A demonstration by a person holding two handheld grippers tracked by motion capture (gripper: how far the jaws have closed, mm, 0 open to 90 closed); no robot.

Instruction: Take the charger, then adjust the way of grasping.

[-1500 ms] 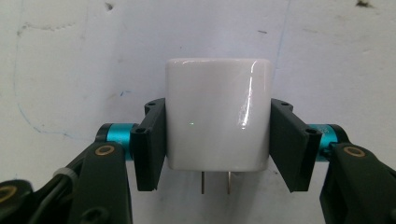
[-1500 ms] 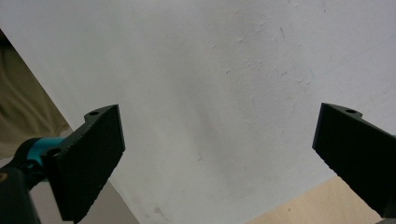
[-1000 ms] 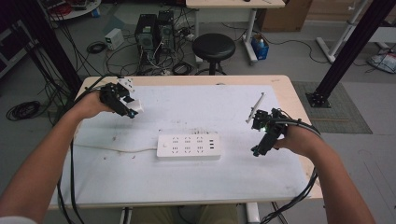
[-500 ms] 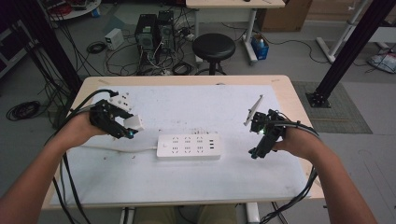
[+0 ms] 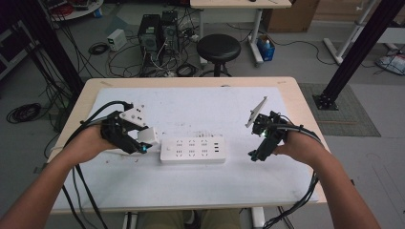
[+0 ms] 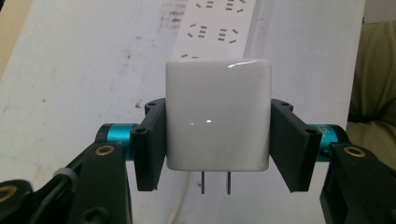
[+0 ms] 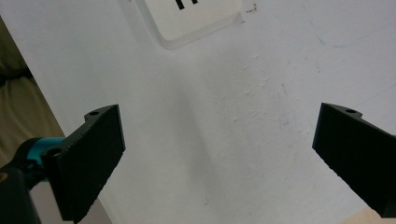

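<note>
Glossy white charger cube (image 6: 218, 114), rounded edges, two metal prongs underneath, is sitting clamped betw. matte black left tongs (image 6: 218, 140), just left of flat white power strip (image 5: 193, 150) on scuffed white worktop (image 5: 205, 109). Right tongs (image 7: 217, 158) are hanging wide open w/ nothing betw. them, near strip's right end.

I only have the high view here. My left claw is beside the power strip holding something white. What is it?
Observer: A white plug-in charger, clamped by its two sides between the left claw pads.
Operator: Which way do its prongs face?
Observer: Two metal prongs stick out of the face turned toward the claw's camera, away from the power strip beyond.
Operator: And my right claw, anything in it?
Observer: No. The right claw is wide open with nothing between its jaws, over bare white table cover, with a corner of the power strip ahead.
</note>
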